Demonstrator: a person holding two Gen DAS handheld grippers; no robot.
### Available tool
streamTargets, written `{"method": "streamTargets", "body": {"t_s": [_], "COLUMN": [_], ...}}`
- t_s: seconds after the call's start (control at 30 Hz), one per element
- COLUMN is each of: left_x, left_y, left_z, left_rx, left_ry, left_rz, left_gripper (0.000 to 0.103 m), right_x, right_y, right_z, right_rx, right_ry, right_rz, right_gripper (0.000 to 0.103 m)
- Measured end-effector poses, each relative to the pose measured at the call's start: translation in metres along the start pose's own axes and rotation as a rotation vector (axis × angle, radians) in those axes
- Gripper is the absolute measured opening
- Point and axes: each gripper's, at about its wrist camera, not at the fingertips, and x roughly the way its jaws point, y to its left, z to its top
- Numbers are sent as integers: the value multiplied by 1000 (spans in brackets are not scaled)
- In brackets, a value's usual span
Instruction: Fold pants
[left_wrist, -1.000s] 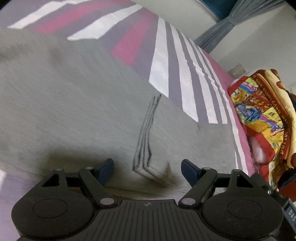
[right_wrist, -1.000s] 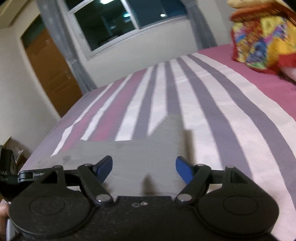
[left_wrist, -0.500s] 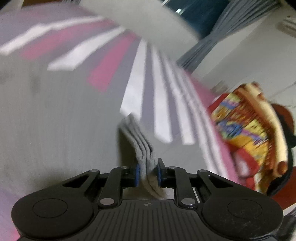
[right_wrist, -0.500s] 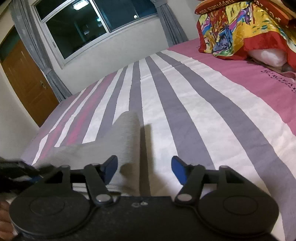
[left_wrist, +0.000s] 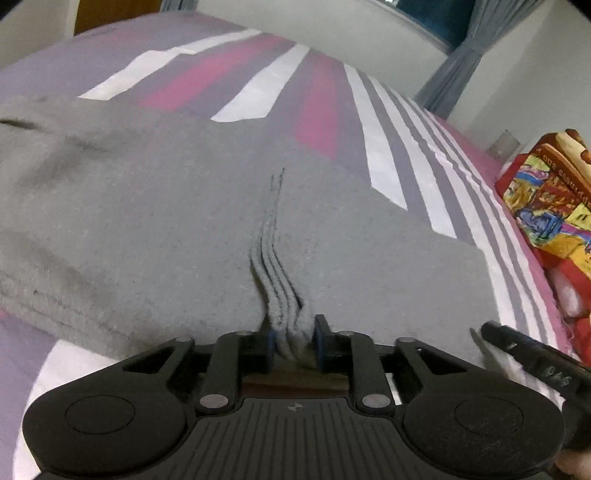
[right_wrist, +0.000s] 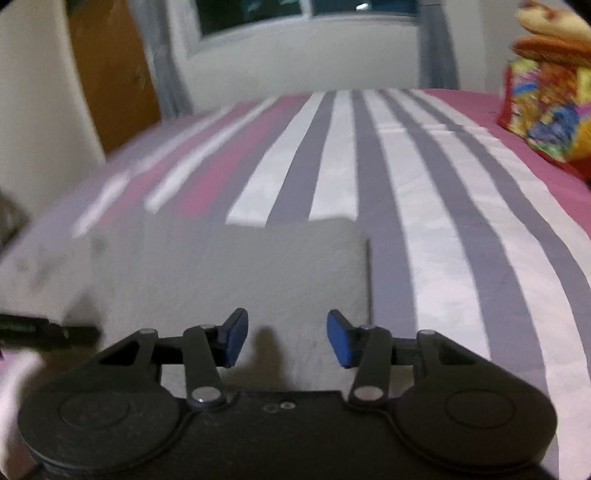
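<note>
The grey pants (left_wrist: 155, 206) lie folded on the striped bed. My left gripper (left_wrist: 293, 341) is shut on a pinched stack of several fabric layers at the near edge, which rises as a ridge between its blue pads. In the right wrist view the pants (right_wrist: 236, 273) show as a flat grey rectangle. My right gripper (right_wrist: 286, 338) is open and empty just above their near edge. The right gripper also shows at the lower right of the left wrist view (left_wrist: 532, 358).
The bed sheet (right_wrist: 424, 206) has white, grey and pink stripes. A colourful bundle of bedding (left_wrist: 546, 206) lies at the right side, also in the right wrist view (right_wrist: 546, 99). A window, curtains and a wooden door (right_wrist: 110, 74) stand beyond the bed.
My left gripper closed on the layered edge of the pants and holds it pinched. My right gripper stayed open and has shifted back over the near edge of the pants.
</note>
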Motion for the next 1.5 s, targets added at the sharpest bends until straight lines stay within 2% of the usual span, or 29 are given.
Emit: {"method": "streamTargets", "body": {"t_s": [0.07, 0.13, 0.23, 0.3, 0.43, 0.57, 0.63, 0.8, 1.0, 1.5], "left_x": [-5, -17, -40, -45, -26, 10, 17, 23, 23, 2], "left_y": [-1, 0, -8, -14, -35, -44, -44, -47, -52, -53], "left_z": [4, 8, 19, 26, 37, 28, 23, 27, 15, -3], "left_rx": [-13, -5, 38, 51, 98, 138, 166, 166, 213, 234], "left_ry": [-2, -29, -107, -124, -86, 34, 23, 29, 13, -3], "left_rz": [6, 22, 31, 21, 32, 79, 113, 121, 139, 154], "left_gripper": [29, 37, 38, 38, 38, 46, 46, 46, 46, 46], "right_x": [12, 11, 5, 2, 6, 20, 34, 36, 30, 12], "right_y": [5, 3, 0, 1, 12, 20, 18, 19, 24, 28], "right_z": [-8, -10, -2, 5, 20, 21, 15, 4, -4, -16], "right_rx": [-38, -35, -6, 9, -20, -40, -39, -54, -57, -39], "right_ry": [52, 49, 38, 18, 5, 24, 76, 57, 52, 75], "right_rz": [-19, -11, 5, 18, 13, -15, -25, -30, -35, -24], "right_gripper": [47, 48, 48, 48, 48, 52, 52, 54, 54, 54]}}
